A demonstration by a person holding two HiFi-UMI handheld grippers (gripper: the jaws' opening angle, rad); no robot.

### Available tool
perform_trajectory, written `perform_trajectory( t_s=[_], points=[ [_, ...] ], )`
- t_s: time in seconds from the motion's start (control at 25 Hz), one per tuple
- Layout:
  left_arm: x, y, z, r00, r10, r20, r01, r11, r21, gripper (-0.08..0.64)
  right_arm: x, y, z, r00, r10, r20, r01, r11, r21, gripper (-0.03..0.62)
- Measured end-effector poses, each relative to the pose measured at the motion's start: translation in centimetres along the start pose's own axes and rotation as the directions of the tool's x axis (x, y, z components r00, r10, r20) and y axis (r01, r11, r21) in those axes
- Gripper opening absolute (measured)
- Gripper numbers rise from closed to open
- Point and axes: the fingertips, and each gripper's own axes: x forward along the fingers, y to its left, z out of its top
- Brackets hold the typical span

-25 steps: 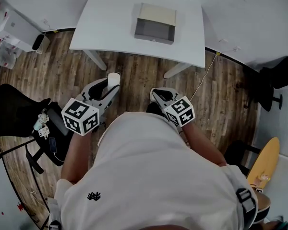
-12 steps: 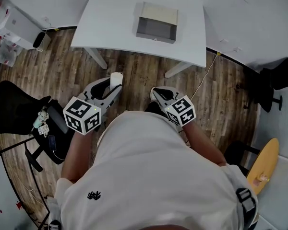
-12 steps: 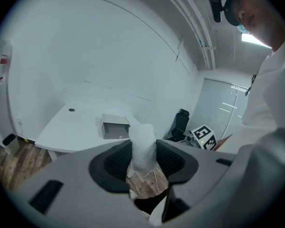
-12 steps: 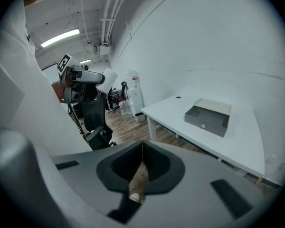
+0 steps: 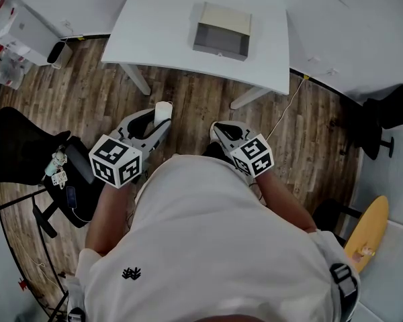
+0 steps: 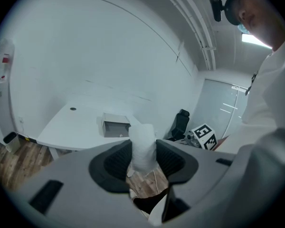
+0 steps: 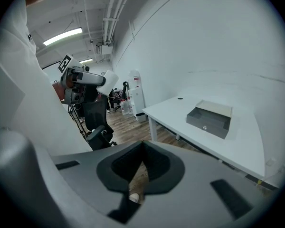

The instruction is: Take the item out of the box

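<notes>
Left gripper (image 6: 142, 156) clamps white item (image 6: 142, 144); right gripper (image 7: 141, 150) closed, empty. Gray box (image 5: 220, 33) sits on white table (image 5: 162, 25) at 12 o'clock.

Empty right tongs (image 7: 142, 144) closed; grey box (image 7: 210, 119) sits on white table (image 7: 249, 148).

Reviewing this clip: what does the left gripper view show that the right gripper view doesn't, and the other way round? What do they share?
Only the left gripper view: the left gripper seen along its own fingers, which press on both sides of the white item.

Only the right gripper view: the right gripper with its fingers together and nothing between them.

Both: the white table with the grey box on it, away from both grippers. The white item also shows in the right gripper view, small, at the upper left.
</notes>
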Motion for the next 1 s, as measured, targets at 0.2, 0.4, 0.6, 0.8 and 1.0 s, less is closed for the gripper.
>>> perform_trajectory(
  t_s=[0.2,0.4,0.6,0.8,1.0],
  points=[
    [0.05,-0.04,-0.25,1.0,-0.003,-0.005,0.003,1.0,-0.005,0.169,-0.02,0.06,-0.11,1.0,-0.003,-0.001,0.003,1.0,-0.001,0.006],
    [0.08,-0.02,-0.51,1.0,-0.006,-0.015,0.006,1.0,-0.008,0.169,0.03,0.2,-0.46,1.0,-0.008,-0.006,0.008,1.0,0.003,0.006],
    [0.45,0.07,-0.59,1.0,-0.012,-0.022,0.011,1.0,-0.014,0.169,0.12,0.06,-0.76,1.0,-0.011,-0.017,0.011,1.0,0.01,0.006],
    [0.69,0.17,-0.59,1.0,-0.022,-0.022,0.022,1.0,-0.016,0.169,0.15,-0.06,-0.82,0.999,-0.021,-0.026,0.021,1.0,0.007,0.006],
    [0.95,0.63,-0.66,0.999,-0.027,-0.023,0.026,1.0,-0.018,0.169,0.43,-0.27,-0.73,0.999,-0.027,-0.032,0.028,1.0,0.005,0.006]
  ],
)
